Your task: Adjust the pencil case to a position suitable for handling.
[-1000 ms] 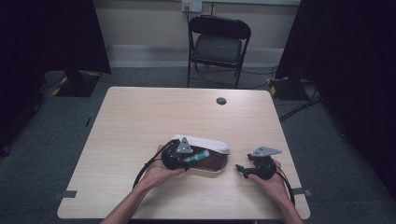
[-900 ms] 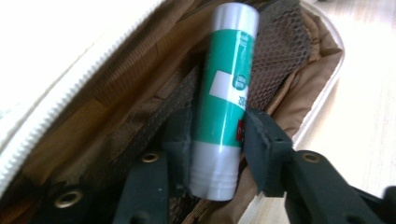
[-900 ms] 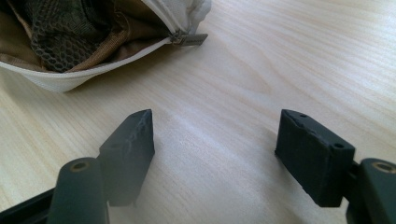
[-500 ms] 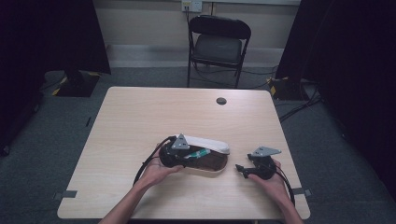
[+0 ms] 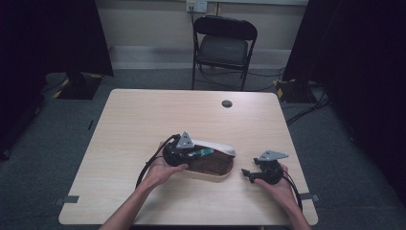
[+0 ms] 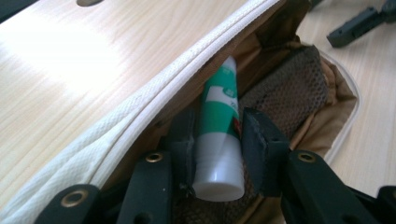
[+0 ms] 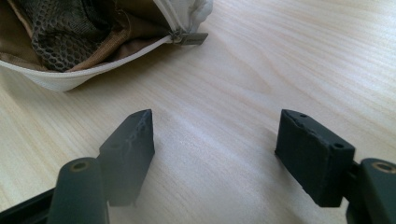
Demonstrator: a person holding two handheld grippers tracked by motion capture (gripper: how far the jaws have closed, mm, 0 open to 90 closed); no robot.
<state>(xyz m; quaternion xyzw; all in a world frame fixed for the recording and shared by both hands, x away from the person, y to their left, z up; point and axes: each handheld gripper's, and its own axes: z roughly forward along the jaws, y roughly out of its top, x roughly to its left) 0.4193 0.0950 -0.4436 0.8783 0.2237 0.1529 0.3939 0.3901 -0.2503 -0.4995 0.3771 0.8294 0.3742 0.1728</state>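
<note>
The left tongs are closed on a tube, green and white with a white cap at the near end. In the left gripper view the two black pads press the tube from both sides, just above the cap. The tube points away from the tongs, into an open pouch, and its far end goes under the white piped edge of the pouch. The lining is brown, with a dark mesh pocket just beside the tube.

In the high view the pouch lies near the front middle of the counter, with its white flap turned toward the far side. The left tongs are over its left end, and the green tube shows between them, lying almost level over the opening. The left hand holds this gripper from the left, and a black cable loops beside it.

The right tongs stand wide and hold nothing; bare wood is seen between the jaws. In the right gripper view the corner of the pouch and its zipper pull are ahead and to the left, well apart from the jaws. In the high view the right tongs rest low near the front right of the counter, pointing toward the pouch, with the right hand behind them.

A small dark round hole is near the far edge of the counter, and a folding chair stands behind it.
</note>
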